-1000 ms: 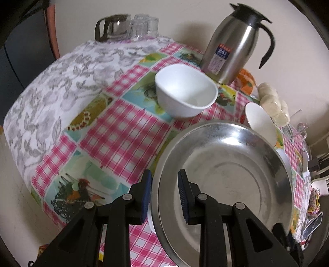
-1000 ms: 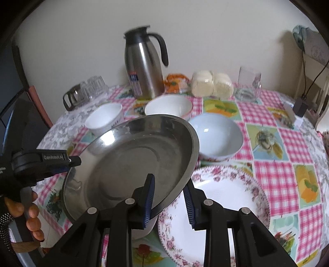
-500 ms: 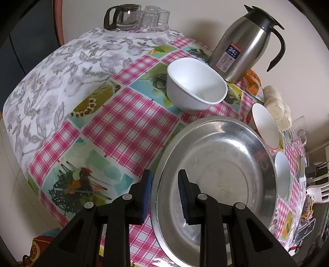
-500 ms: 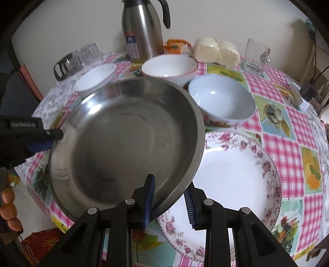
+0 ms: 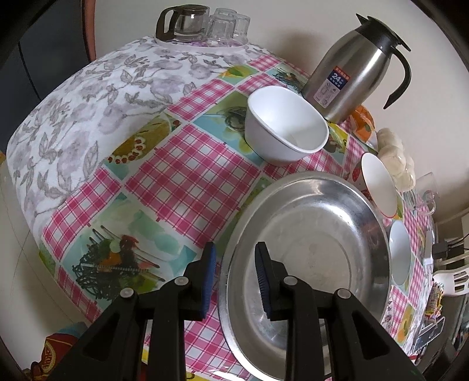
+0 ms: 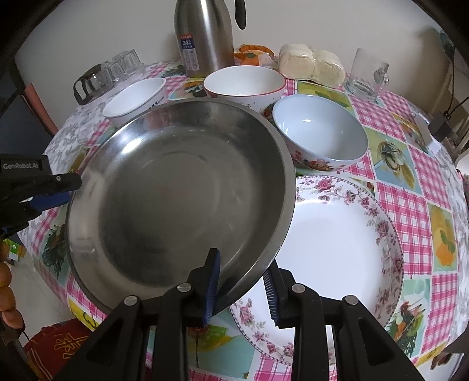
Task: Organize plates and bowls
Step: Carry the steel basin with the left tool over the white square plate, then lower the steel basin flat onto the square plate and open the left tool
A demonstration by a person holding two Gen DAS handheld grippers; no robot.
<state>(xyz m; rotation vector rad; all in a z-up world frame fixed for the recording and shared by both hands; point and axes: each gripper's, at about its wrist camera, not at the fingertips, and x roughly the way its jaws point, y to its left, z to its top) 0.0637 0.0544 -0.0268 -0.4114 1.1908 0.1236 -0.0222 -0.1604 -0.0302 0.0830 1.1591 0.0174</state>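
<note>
A large steel plate (image 5: 316,243) (image 6: 176,193) is held over the table by both grippers at opposite rims. My left gripper (image 5: 234,278) straddles its near rim with blue pads either side. My right gripper (image 6: 243,287) does the same at its rim, and the left gripper (image 6: 55,187) shows at the plate's far left edge. A flowered white plate (image 6: 337,237) lies to the right, partly under the steel plate. Behind stand a white bowl (image 5: 284,132) (image 6: 134,98), a red-rimmed bowl (image 6: 243,80) (image 5: 378,184) and a pale blue bowl (image 6: 319,132).
A steel thermos (image 5: 351,67) (image 6: 205,35) stands at the back. A glass pot and tumblers (image 5: 202,23) sit at the far corner. Wrapped buns (image 6: 310,64) and a glass mug (image 6: 366,76) stand at the back right. The table edge (image 5: 44,228) is near on the left.
The steel plate has come down from tilted to nearly level and closer over the flowered plate. Both grippers moved with it, keeping their hold on the rim.
</note>
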